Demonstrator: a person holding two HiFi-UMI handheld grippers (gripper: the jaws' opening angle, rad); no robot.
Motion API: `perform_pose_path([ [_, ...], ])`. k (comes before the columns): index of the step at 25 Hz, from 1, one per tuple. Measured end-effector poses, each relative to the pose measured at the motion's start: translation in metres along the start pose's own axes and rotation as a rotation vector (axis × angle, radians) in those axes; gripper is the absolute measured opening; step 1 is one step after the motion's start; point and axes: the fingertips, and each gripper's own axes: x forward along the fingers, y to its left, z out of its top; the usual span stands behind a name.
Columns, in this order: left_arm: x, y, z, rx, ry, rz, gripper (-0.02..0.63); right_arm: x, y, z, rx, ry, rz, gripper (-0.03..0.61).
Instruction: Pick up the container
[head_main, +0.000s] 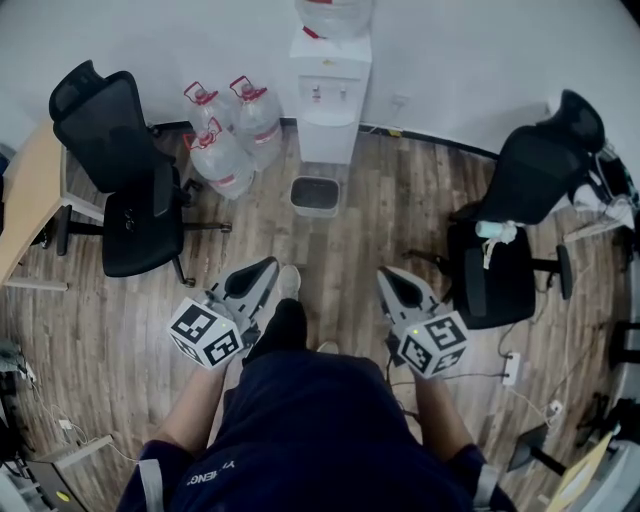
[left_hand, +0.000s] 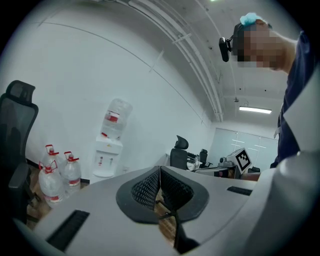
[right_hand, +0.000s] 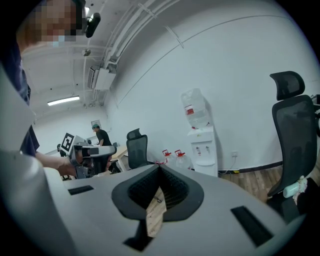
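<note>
Both grippers were held low in front of the person, above the wooden floor (head_main: 400, 210), near the person's body.

Left gripper (head_main: 264, 272): in the left gripper view the two black ribbed pads met along a single seam, fully closed. Nothing was between them. It pointed toward the far wall.

Right gripper (head_main: 389, 276): in the right gripper view its pads were likewise pressed together, with only floor visible below the seam. It held nothing.

Container (head_main: 314, 195): a small dark grey rectangular tub with an open top stood on the floor at the far side of the room. It sat just in front of the white water dispenser (head_main: 330, 95) and against its base. It was well apart from both grippers, roughly on the line between them, and untouched.

Surroundings: three clear water bottles (head_main: 232, 140) with red caps stood clustered on the floor just left of the dispenser, against the far wall. A further bottle sat upturned on top of the dispenser. A black office chair (head_main: 125, 175) stood at the left, beside the edge of a wooden desk (head_main: 30, 195). A second black office chair (head_main: 520, 225) stood at the right, with a pale object on its seat that could not be identified. A white power strip (head_main: 512, 368) lay on the floor near right. The person's pale shoe (head_main: 288, 282) showed between the grippers. In the right gripper view, another person (right_hand: 102, 137) stood in the background.
</note>
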Motion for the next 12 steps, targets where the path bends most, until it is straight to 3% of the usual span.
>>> perform_pose_path([
  [5, 0.043, 0.050, 0.004, -0.025, 0.022, -0.028, 0.026, 0.050, -0.031, 0.010, 0.013, 0.028, -0.028, 0.011],
  [12, 0.112, 0.169, 0.029, -0.033, 0.081, -0.058, 0.026, 0.166, -0.080, 0.037, 0.053, 0.090, -0.080, 0.011],
])
